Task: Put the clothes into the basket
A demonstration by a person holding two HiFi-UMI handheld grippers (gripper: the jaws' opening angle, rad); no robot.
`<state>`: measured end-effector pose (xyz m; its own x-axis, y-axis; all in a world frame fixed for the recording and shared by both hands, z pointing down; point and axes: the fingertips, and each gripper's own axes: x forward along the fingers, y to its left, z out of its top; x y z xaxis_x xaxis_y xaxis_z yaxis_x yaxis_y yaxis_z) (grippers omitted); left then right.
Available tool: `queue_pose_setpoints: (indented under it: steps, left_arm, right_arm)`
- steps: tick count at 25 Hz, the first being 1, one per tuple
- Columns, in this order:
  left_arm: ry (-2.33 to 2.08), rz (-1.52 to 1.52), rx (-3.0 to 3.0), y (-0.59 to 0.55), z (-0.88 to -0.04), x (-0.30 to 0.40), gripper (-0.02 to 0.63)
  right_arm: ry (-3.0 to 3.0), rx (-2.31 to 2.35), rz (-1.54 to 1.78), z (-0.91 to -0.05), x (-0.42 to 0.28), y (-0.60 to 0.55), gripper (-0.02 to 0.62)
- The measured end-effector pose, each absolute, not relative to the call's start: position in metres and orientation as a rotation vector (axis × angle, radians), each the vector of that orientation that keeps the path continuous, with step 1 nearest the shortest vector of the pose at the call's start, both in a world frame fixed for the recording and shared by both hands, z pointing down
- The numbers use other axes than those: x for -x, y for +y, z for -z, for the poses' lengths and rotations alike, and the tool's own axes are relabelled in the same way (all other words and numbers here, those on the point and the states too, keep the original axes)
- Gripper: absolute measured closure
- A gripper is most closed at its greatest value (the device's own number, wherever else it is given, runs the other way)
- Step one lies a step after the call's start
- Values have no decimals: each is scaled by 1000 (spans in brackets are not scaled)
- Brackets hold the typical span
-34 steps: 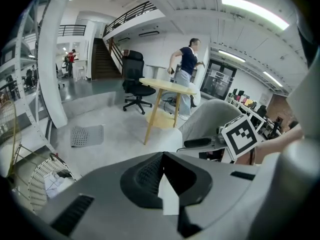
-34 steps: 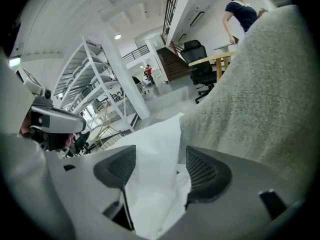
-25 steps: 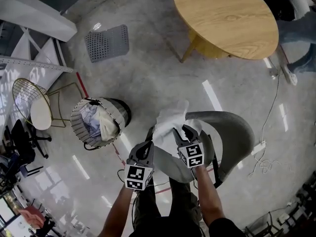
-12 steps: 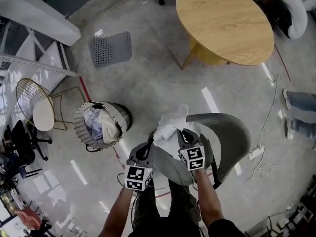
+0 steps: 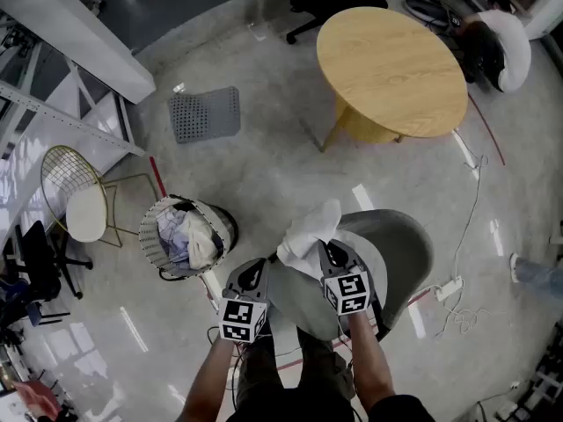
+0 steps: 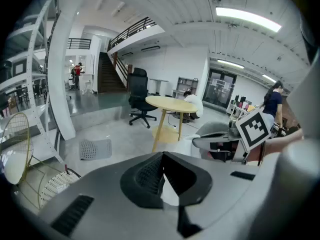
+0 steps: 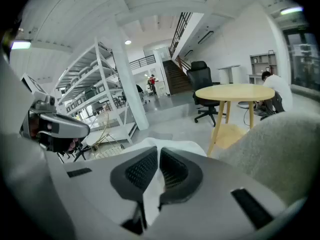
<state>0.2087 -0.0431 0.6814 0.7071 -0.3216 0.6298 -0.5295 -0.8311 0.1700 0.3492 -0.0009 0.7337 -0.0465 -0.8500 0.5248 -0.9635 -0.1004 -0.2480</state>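
A white garment [image 5: 310, 231] lies bunched on the seat of a grey chair [image 5: 400, 249] in front of me. My right gripper [image 5: 324, 250] is shut on its near edge, and the white cloth shows pinched between the pads in the right gripper view [image 7: 156, 176]. My left gripper [image 5: 260, 267] sits just left of the chair seat. Its jaws [image 6: 164, 184] are closed with a sliver of white cloth between them. The round woven basket [image 5: 151, 227] stands on the floor to the left and holds several clothes.
A round wooden table [image 5: 391, 60] stands beyond the chair. A gold wire chair [image 5: 75, 205] and white shelving [image 5: 70, 69] are at the left, with a grey perforated mat [image 5: 204, 114] on the floor. A power strip and cable [image 5: 444, 287] lie at the right.
Both grippers have risen, and the white garment is drawn up from the chair seat. A person's legs at the right edge have left the view.
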Motion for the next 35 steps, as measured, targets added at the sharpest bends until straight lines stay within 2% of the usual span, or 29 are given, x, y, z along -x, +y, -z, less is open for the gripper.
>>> queue_pose_setpoints:
  steps: [21,35]
  left_arm:
    - [-812,-616,-2749,-78,-540,-141,600]
    - [-978,-465,-2765,-111,-479,-75,600]
  right_arm:
    - [-1991,-2211,-526,-548,-328,-15,560]
    - [-2158,-2152,-305,-449,-267,-58,560]
